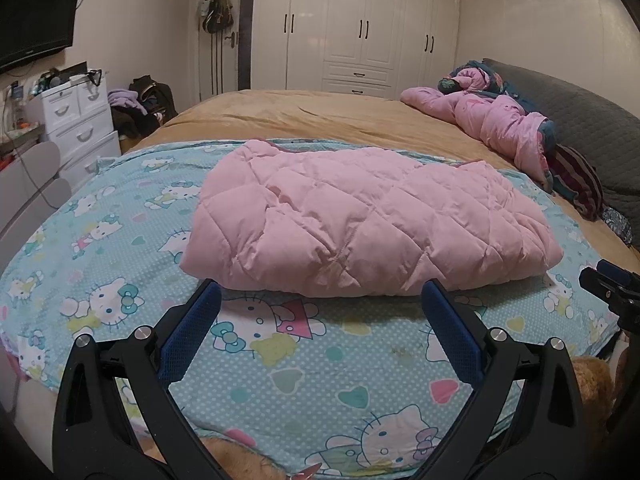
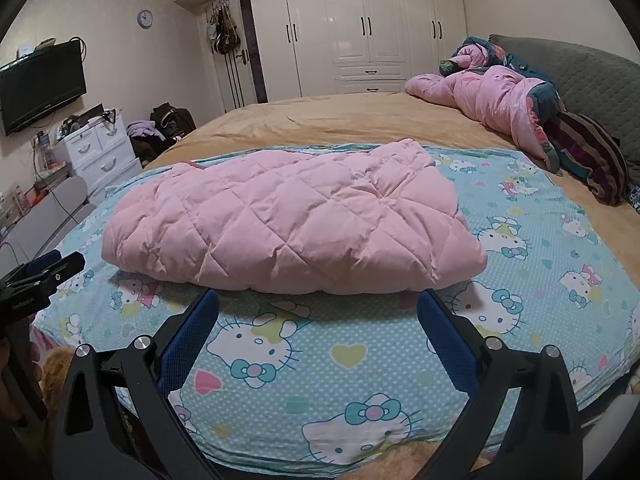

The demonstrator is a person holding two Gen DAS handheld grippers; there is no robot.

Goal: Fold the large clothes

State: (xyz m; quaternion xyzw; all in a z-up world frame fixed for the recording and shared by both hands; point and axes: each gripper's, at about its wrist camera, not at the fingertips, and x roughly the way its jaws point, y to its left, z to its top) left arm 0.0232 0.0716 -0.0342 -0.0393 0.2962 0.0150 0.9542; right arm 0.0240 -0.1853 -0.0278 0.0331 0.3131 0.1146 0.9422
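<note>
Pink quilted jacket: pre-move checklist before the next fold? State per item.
1. Left tool open, nothing between its fingers: ok.
2. Right tool open, nothing between its fingers: ok.
3. Pink quilted jacket lies wholly on the Hello Kitty sheet, clear of the edges: ok.
4. Both tools short of the jacket's near edge, not touching it: ok.
5. Jacket already in a compact bundle; whether another fold is needed: cannot tell.
6. Pink bedding at the headboard lies apart from the jacket: ok.
</note>
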